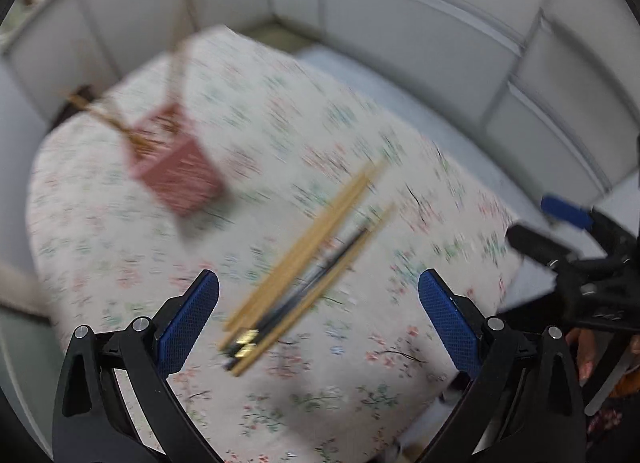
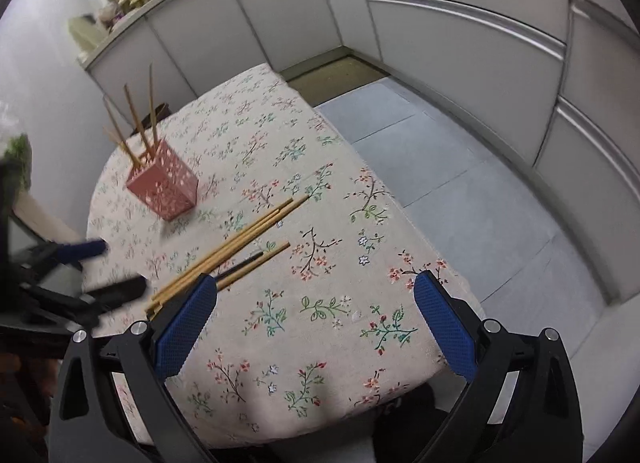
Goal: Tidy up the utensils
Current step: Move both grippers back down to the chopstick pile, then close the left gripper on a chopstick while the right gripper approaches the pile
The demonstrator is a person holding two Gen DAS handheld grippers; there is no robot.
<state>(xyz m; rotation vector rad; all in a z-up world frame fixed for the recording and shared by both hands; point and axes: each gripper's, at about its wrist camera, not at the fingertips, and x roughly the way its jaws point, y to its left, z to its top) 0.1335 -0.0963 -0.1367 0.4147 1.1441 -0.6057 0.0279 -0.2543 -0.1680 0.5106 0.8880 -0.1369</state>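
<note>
Both grippers' jaws gape empty over loose chopsticks [image 2: 236, 251]; three in one pink holder [image 2: 164, 187].

Both wrist views angled down, near — sharing floral tablecloth [image 1: 280, 111], chopsticks [image 2: 240, 241]

Home kitchen: you face grey cabinets [image 2: 280, 19], a cluttered counter [image 2: 132, 3], and a table with floral tablecloth [image 2: 320, 303].

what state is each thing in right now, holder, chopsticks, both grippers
pink holder: upright on the floral tablecloth, a few wooden chopsticks standing in it
loose chopsticks: lying flat in a bunch, wooden ones with a dark pair
left gripper: jaws open above the bunch, nothing held
right gripper: jaws wide open, empty
</note>
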